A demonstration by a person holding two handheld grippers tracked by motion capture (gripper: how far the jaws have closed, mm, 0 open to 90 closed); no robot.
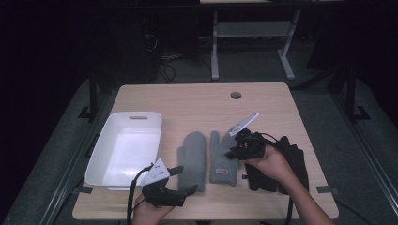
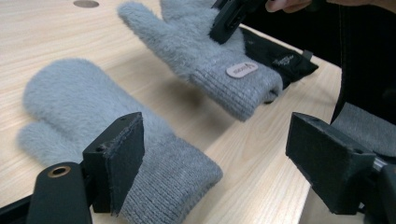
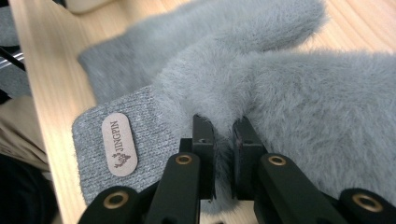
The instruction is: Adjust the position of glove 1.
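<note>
Above the table (image 1: 197,101), right gripper (image 3: 223,135) pinches grey mitten (image 3: 289,93).

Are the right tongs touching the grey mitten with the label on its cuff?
Touching. The right gripper view shows the right tongs pinched shut on the fuzzy fabric of the labelled mitten, with fabric bunched between the pads.

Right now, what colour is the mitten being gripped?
Grey mitten, with a pale label; right gripper view shows it best.
</note>
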